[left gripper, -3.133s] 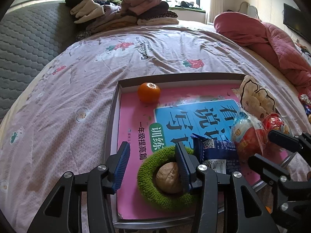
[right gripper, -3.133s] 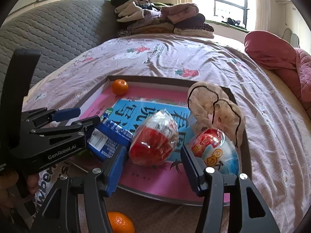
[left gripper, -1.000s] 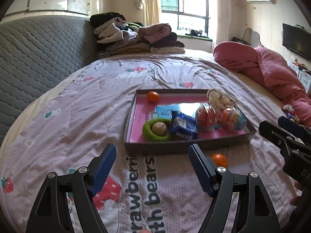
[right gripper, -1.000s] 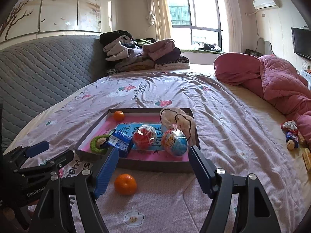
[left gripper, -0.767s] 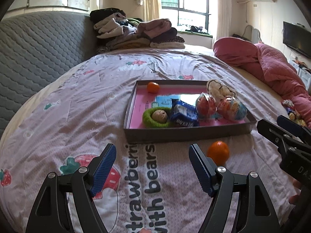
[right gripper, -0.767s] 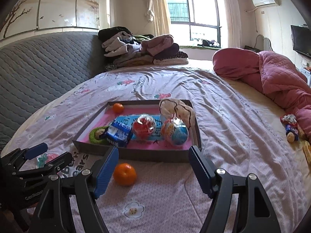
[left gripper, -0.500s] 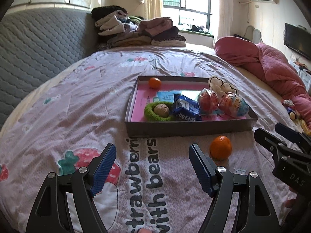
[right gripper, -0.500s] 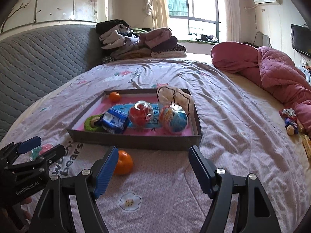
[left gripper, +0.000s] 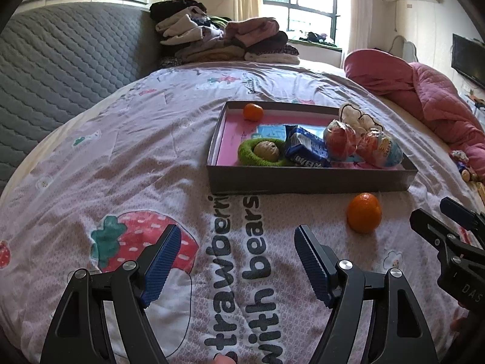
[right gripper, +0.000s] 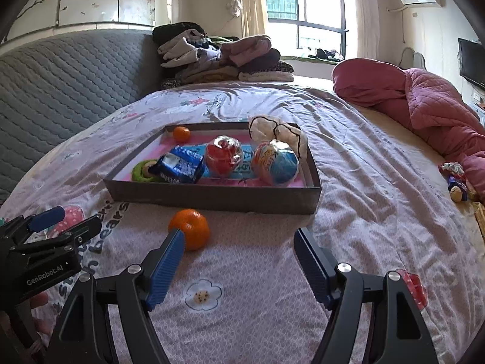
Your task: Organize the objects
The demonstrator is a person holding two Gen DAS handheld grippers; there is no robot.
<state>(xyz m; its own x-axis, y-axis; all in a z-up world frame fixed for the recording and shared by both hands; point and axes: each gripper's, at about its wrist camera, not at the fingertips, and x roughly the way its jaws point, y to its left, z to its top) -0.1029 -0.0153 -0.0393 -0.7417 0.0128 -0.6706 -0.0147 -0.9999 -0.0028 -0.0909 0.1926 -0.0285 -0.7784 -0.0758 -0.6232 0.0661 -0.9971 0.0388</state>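
1. While both grippers hang over the bedspread (left gripper: 151,157), the left gripper (left gripper: 238,262) fills the bottom of its frame, jaws wide apart and empty; the right gripper (right gripper: 238,262) does the same in its own view, jaws apart, nothing between them.
2. Just beyond the right gripper's left finger, at centre left of the right view, a loose orange (right gripper: 190,228) lies on the bedspread; it sits just in front of the tray's near wall.
3. Mid-frame, the tray (right gripper: 212,197) holds a green ring (left gripper: 260,151) with a walnut (left gripper: 266,149) inside it, a blue packet (left gripper: 306,150), two wrapped eggs (right gripper: 223,154), a cloth (right gripper: 277,132) and, at its far left corner, a second orange (left gripper: 253,111).
4. In the upper centre, folded clothes (right gripper: 224,57) are piled; a pink quilt (right gripper: 424,100) lies at upper right.
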